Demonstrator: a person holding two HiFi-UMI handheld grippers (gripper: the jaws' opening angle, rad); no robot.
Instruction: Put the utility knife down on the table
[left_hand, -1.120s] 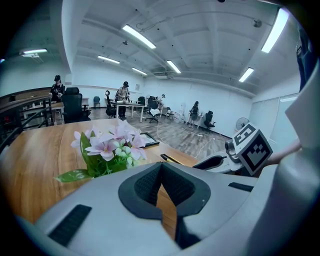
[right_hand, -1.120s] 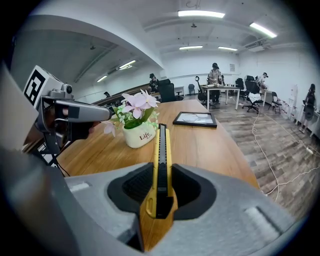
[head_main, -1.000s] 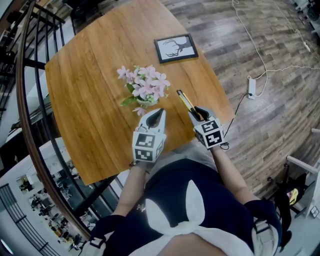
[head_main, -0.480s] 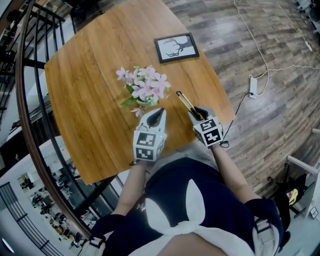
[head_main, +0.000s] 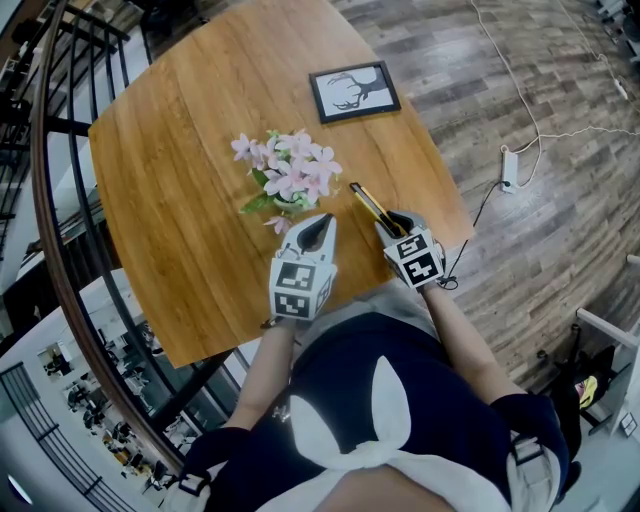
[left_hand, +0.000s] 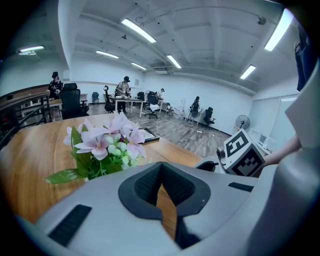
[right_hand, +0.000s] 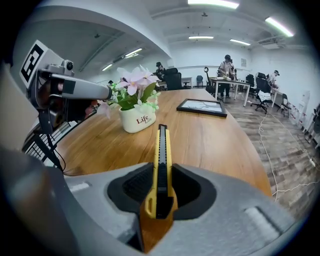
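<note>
The right gripper (head_main: 397, 224) held the knife (head_main: 368, 205) by its rear end. Its fingers (right_hand: 136, 186) were pressed on the yellow body from both sides, part-way apart at the handle's width, and that grip looked no different from a second earlier. The blade end pointed away from the person, just to the right of the pot (head_main: 289, 204) and level with it, and far short of the frame (head_main: 352, 95) beyond the pot. Over the last second the gripper and knife had shifted only a little in the head view, drawing slightly closer in beside the pot and seeming to sink toward the surface (head_main: 180, 180). From the gripper's own camera the knife (right_hand: 161, 155) appeared to hang above the wood with its tip tilted down, though contact could not be ruled out. The left gripper (head_main: 316, 228) had stayed where it was, on the near side of the pot. Its fingers (left_hand: 144, 184) met at the tips with nothing between them, and only wood showed through the gap behind. In my judgement the placing was in its last stretch. The knife was lowered beside the pot but not yet released, so what was left was to bring it flat onto the wood and open the fingers. It would need to stay clear of the pot and the surface's near edge.
</note>
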